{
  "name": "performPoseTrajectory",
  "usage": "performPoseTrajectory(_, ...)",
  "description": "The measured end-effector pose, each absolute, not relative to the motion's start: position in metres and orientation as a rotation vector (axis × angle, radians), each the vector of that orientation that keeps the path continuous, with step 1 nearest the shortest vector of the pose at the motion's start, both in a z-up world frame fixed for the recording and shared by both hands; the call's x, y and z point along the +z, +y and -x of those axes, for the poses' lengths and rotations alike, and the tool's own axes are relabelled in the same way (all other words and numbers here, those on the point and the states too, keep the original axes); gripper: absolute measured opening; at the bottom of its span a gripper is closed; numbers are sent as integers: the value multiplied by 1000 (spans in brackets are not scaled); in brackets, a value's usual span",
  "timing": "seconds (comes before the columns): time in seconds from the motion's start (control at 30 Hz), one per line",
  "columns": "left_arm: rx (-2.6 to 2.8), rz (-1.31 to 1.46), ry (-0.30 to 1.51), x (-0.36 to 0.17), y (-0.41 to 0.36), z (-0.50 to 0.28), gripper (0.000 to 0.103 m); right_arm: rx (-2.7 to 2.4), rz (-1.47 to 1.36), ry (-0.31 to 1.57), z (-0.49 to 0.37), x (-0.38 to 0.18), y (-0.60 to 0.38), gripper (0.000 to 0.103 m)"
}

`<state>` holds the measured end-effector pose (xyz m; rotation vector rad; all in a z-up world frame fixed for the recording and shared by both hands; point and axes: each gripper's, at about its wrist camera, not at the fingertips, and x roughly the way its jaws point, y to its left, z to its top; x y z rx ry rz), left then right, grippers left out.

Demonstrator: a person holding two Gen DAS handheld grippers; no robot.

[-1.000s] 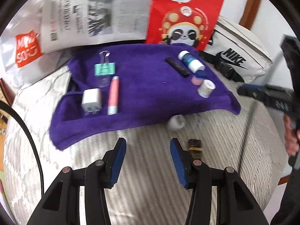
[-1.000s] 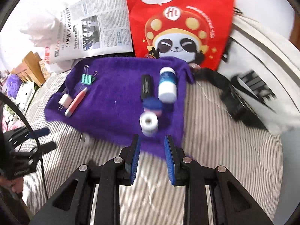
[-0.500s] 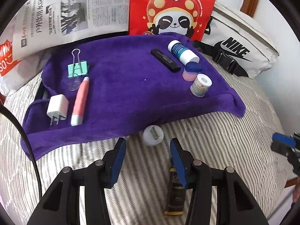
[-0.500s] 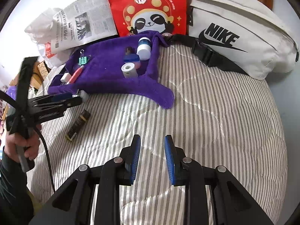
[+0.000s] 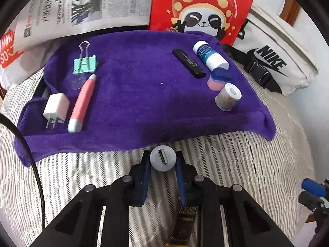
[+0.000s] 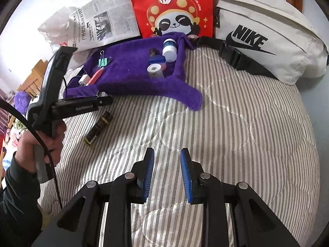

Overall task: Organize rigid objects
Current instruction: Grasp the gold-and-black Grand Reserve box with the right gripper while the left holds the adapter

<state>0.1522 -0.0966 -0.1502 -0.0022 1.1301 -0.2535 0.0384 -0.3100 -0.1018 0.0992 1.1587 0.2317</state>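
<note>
On my left, the newspaper (image 5: 86, 6) is printed too small to read, and the white bag (image 5: 8, 49) beside it is cut off at "SO". The red bag (image 5: 203, 8) with a panda has "Hi" on the cap. The cream pouch (image 5: 277, 57) says NIKE.

My left tongs (image 5: 162, 164) have just been closing and now clamp the round grey plug (image 5: 162, 158), a disc with a slot in its face, held over the striped bed (image 5: 246, 164) just off the purple towel's (image 5: 144, 94) near edge. On the towel lie a white charger (image 5: 56, 109), pink pen (image 5: 82, 105), green clip (image 5: 85, 63), black stick (image 5: 188, 63), blue-white bottle (image 5: 209, 55), pink jar (image 5: 218, 80) and small tub (image 5: 227, 99). The bottle's print is unclear.

A dark tube (image 5: 185, 222) is partly hidden under my left tongs, its gold letters unreadable.

My right tongs (image 6: 167, 175) are drawn near together on nothing, over bare bedding.
</note>
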Motion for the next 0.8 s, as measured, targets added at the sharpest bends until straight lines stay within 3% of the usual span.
performPoseTrajectory(0.5,-139,43,1117,-134,15,-116,22,295,-70,1189,-60,-126,-232,27)
performPoseTrajectory(0.8,-119,27,1135,-139,42,-105,22,326,-75,1223,-77,-143,-182,27)
